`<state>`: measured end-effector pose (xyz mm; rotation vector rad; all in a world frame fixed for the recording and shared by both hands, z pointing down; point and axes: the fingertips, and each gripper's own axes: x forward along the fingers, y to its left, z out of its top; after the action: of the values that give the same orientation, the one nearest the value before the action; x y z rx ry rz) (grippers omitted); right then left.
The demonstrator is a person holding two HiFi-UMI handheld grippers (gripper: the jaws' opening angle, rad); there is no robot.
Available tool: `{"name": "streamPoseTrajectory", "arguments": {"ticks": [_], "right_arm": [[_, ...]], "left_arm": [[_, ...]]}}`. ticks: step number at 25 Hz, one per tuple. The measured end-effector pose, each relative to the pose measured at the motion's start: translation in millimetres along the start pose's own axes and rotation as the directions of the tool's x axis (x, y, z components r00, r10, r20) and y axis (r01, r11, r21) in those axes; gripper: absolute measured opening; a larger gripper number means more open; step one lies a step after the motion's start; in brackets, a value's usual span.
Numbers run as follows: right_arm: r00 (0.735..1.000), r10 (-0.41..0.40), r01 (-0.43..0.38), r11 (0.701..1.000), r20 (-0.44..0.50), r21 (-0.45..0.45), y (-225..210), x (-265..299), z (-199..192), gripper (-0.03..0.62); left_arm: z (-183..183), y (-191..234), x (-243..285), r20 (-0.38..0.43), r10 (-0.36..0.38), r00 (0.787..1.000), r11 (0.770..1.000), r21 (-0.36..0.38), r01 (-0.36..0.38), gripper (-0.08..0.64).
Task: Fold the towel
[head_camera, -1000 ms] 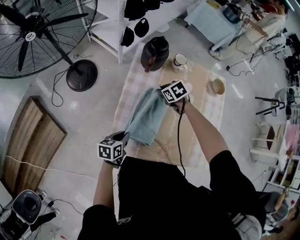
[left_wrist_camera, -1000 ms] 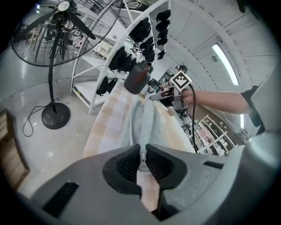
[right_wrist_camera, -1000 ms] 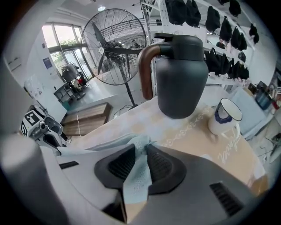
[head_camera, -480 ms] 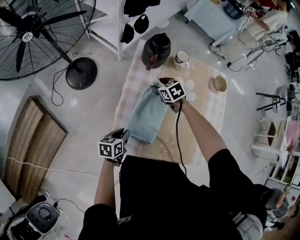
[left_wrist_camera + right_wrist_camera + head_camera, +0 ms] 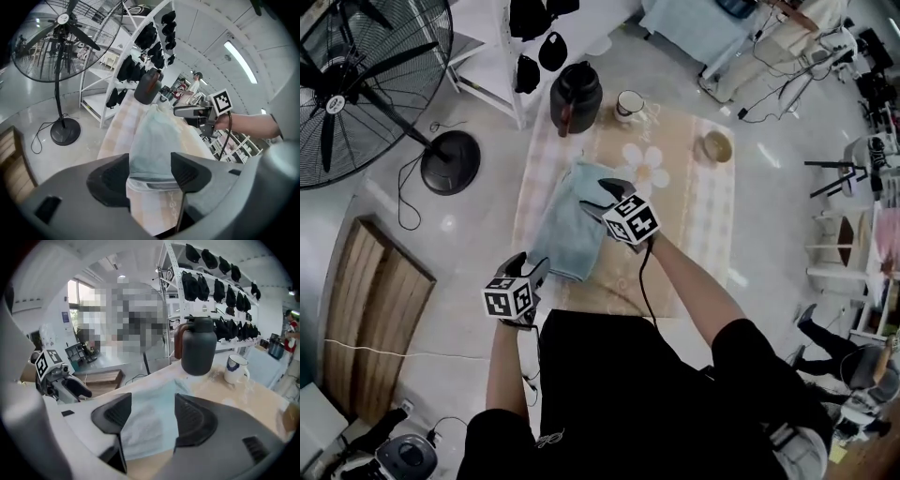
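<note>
On the cloth-covered surface (image 5: 705, 220) the folded pale-blue terry towel (image 5: 567, 223) lies flat. The left claw (image 5: 150, 169) and right claw (image 5: 153, 417) have just been opened wide, with nothing gripped. Squaring of the edges is advised before any further fold.

The left gripper (image 5: 535, 266) and right gripper (image 5: 600, 187) are pointed forward and down on outstretched forearms. Both jaws have just been opened wide; the towel (image 5: 565, 230) is pinched by neither.
</note>
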<state>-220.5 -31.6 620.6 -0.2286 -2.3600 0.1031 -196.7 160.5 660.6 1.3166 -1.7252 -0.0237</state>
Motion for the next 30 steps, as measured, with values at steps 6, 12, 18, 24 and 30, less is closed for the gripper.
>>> {"name": "streamPoseTrajectory", "arguments": {"ticks": [6,12,18,24,30], "right_arm": [[0.999,-0.012,0.01,0.997,0.033,0.075,28.9,-54.3,-52.8,0.264],[0.997,-0.042,0.031,0.986,0.068,0.166,47.1,-94.0,-107.2,0.264],[0.995,-0.06,0.042,0.979,0.084,0.2,74.9,-105.3,-143.4,0.264],[0.993,-0.101,0.081,0.956,0.059,0.284,108.6,-95.3,-159.8,0.264],[0.971,-0.237,0.214,0.89,0.008,0.402,145.0,-74.2,-157.3,0.264]], "left_arm": [[-16.0,-23.3,-5.8,0.001,0.05,0.999,0.999,-0.01,-0.05,0.261],[-41.8,-54.1,-16.3,-0.051,0.089,0.995,0.988,0.127,-0.082,0.259],[-56.3,-53.6,-23.7,-0.052,0.18,0.982,0.95,0.267,-0.16,0.259],[-54.2,-37.5,-22.3,-0.153,0.147,0.977,0.861,0.506,-0.051,0.259],[-55.3,-23.3,-21.3,-0.308,0.0,0.951,0.651,0.722,0.234,0.259]]}}
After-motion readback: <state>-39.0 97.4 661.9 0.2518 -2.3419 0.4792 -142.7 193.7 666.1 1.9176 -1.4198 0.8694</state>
